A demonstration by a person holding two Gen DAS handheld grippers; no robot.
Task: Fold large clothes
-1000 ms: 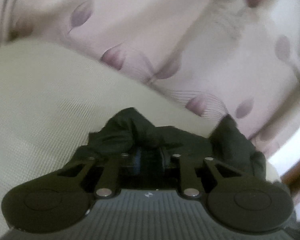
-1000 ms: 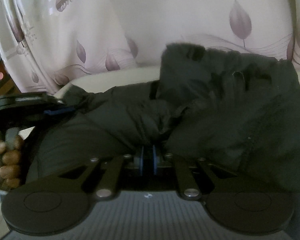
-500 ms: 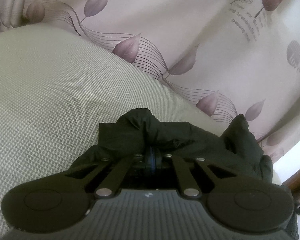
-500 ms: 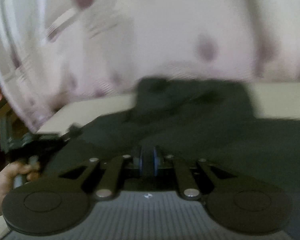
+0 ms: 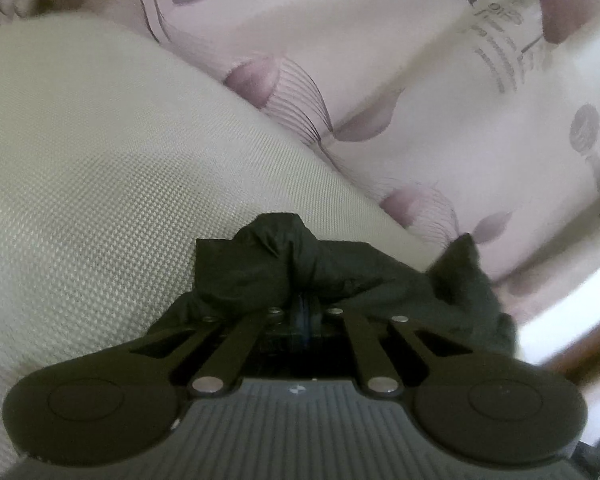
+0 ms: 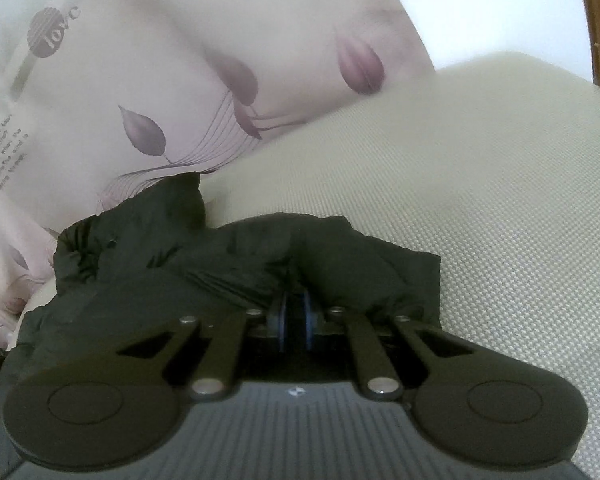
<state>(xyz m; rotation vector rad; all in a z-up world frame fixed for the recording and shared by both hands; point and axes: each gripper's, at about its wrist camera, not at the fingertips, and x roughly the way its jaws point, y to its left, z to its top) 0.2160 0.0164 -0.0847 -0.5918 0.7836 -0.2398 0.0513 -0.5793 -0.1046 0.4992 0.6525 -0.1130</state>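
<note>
Left wrist: left gripper [image 5: 303, 312] jaws clamp dark garment [image 5: 260, 264] | right gripper [image 6: 294, 318] jaws likewise | woven beige surface [image 5: 100, 168] beneath

Woven surface [image 5: 100, 168] lies bare — leaf-print curtain [image 5: 420, 80] walls its far edge.

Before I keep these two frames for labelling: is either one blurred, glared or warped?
Left wrist view: the beige woven surface shows a sharp weave, the dark garment is clear, the leaf-print curtain is soft, glare at the right edge. Right wrist view: curtain smeared, top right washed out. Both bend straight lines, fisheye.
</note>
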